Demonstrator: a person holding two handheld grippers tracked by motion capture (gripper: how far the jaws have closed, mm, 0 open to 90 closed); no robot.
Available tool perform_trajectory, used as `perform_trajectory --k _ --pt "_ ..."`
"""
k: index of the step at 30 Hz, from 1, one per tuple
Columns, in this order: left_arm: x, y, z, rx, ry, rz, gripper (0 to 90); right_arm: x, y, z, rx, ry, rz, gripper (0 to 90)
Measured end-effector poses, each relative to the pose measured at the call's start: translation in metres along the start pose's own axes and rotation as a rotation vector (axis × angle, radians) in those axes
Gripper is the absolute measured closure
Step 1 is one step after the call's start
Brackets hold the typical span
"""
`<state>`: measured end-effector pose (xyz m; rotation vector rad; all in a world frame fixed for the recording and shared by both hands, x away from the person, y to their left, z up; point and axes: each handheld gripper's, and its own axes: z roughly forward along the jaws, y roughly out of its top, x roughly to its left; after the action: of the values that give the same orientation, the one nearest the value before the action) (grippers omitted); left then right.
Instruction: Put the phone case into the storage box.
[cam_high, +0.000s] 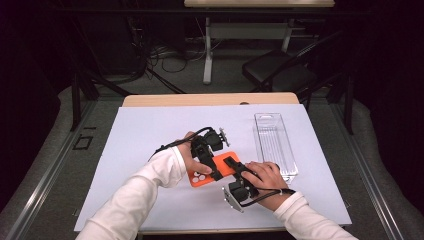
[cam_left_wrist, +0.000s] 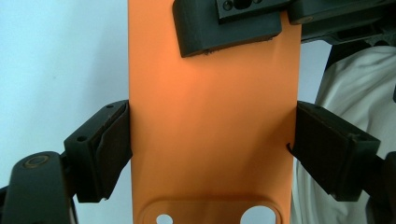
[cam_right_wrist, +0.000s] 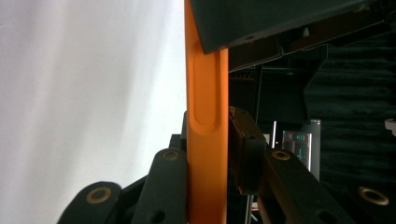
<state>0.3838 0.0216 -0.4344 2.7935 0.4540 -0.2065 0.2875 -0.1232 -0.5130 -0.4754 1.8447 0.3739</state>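
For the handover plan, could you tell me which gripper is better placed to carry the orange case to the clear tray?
Probably the right gripper: it pinches the case and is nearer the tray. The left gripper also clasps it, farther off.

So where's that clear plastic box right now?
In the high view the clear plastic box lies on the white sheet toward the table's right side, just beyond the right hand and right of the orange phone case.

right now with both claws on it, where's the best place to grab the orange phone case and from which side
Grip the orange phone case across its two long side edges, near the middle of its length, coming in along its flat face as the left claw does. The back is broad and flat; the edges are thin and parallel, so pads seat squarely. The right claw pinches one end across the case's thickness, a narrower hold.
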Motion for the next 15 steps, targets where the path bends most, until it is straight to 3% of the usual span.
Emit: perform_trajectory --k 15 --pt "0.0011 -0.0029 0.0033 -0.017 -0.028 -0.024 15.9 0.0012 0.0010 -0.0012 -0.004 -0.015 -0.030 83.1"
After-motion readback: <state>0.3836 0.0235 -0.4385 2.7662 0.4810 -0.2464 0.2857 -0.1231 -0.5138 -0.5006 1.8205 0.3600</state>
